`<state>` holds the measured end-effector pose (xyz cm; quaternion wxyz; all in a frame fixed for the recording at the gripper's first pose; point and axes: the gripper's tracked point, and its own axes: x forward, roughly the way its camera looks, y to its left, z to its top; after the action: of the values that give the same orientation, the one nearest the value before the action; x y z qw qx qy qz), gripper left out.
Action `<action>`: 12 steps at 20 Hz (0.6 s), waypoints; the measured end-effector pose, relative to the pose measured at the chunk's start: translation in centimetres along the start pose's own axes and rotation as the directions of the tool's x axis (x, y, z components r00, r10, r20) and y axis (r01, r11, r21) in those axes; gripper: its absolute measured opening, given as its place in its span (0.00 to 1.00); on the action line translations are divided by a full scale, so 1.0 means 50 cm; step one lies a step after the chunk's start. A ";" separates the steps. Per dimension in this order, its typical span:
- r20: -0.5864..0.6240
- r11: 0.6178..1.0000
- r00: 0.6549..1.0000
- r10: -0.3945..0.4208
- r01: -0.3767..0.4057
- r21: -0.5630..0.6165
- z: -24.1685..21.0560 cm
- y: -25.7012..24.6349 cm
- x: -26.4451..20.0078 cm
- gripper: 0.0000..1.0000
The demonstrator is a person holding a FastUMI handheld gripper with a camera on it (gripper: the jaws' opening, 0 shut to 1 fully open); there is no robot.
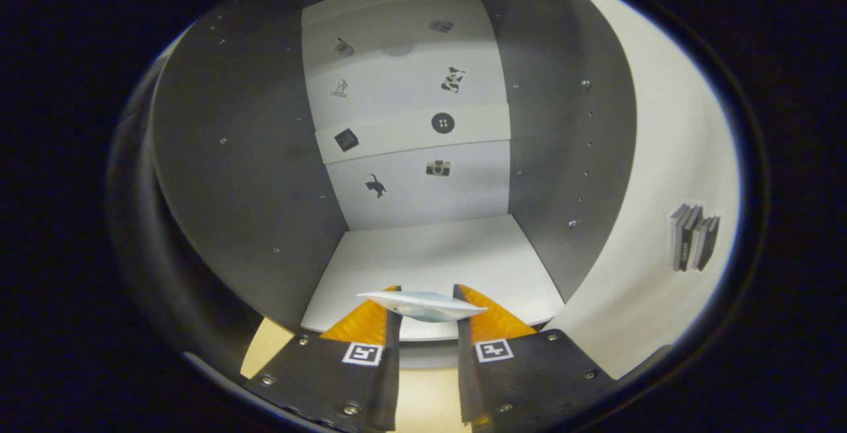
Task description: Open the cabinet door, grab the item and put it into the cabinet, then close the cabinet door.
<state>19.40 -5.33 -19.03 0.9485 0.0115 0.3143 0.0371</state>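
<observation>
Inside the open cabinet (pixel 225 175), seen from my gripper view, I find no readable writing or brand. What I do see are small picture stickers on the white back wall (pixel 403 89): a black cat (pixel 375 186) and a camera (pixel 437 168) on the lowest panel, a dark cube (pixel 346 140) and a round button (pixel 443 123) on the shelf edge (pixel 397 134) above, a cow-like patched animal (pixel 452 79) and a faint figure (pixel 339 87) higher still. A sticker of books (pixel 693 236) sits on the white surface to the right of the cabinet. Each finger carries a square coded marker (pixel 362 353), patterns not text.

My gripper (pixel 423 307) points into the cabinet mouth, fingers narrowed and pinching a flat whitish packet (pixel 423 304) crosswise between the tips; both tips press on it and its ends stick out past each side. I hold the packet over the front edge of the cabinet's white bottom shelf (pixel 430 254), clear of the back wall. Grey side walls rise left and right. Pale wood desk (pixel 423 406) shows beneath the fingers.
</observation>
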 end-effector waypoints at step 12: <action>-0.252 0.998 0.966 -0.058 0.046 -0.053 -0.057 -0.023 0.110 0.37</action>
<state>22.18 -6.07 -24.64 0.9012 -0.0235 0.4323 0.0209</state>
